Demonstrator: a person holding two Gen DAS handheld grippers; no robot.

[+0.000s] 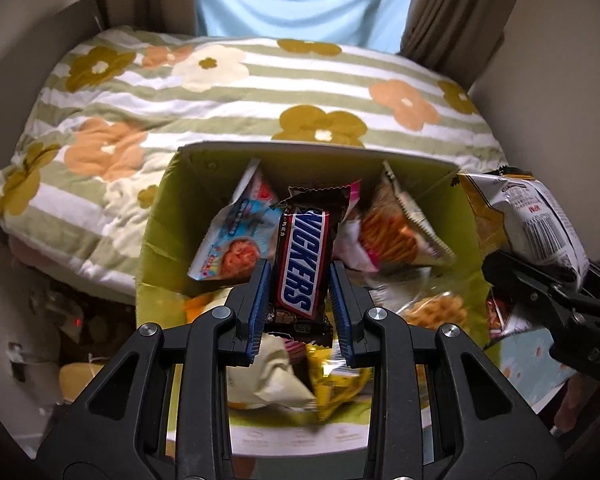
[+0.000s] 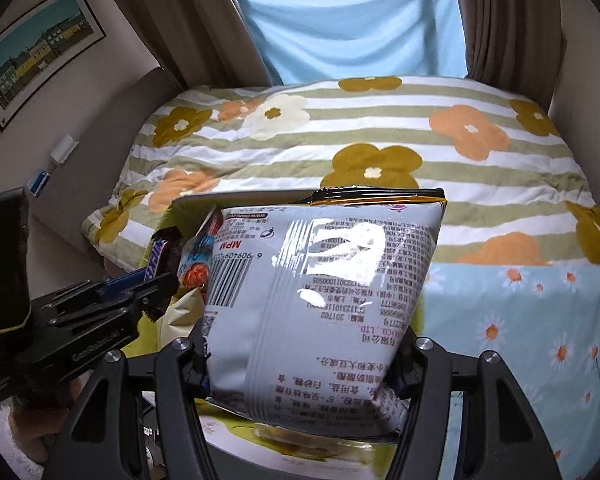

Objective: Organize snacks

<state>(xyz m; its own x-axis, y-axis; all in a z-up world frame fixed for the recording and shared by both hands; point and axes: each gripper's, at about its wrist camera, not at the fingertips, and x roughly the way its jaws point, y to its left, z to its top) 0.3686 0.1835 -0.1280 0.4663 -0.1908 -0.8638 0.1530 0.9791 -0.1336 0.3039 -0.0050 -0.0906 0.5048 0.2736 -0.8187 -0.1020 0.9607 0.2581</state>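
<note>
Left claw (image 1: 300, 276) grips brown Snickers bar (image 1: 299, 264) above green cardboard snack box (image 1: 156, 216); right claw (image 2: 300, 364) grips grey foil chip bag (image 2: 320, 300) just right. Bag probably bulges, may slip or snag the rim.

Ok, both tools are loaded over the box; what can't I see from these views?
- Left wrist view: the box floor, covered by packets; its near wall, behind the left tool holding the Snickers bar.
- Right wrist view: the silver bag hides most of the box and the right tool's fingertips.
</note>
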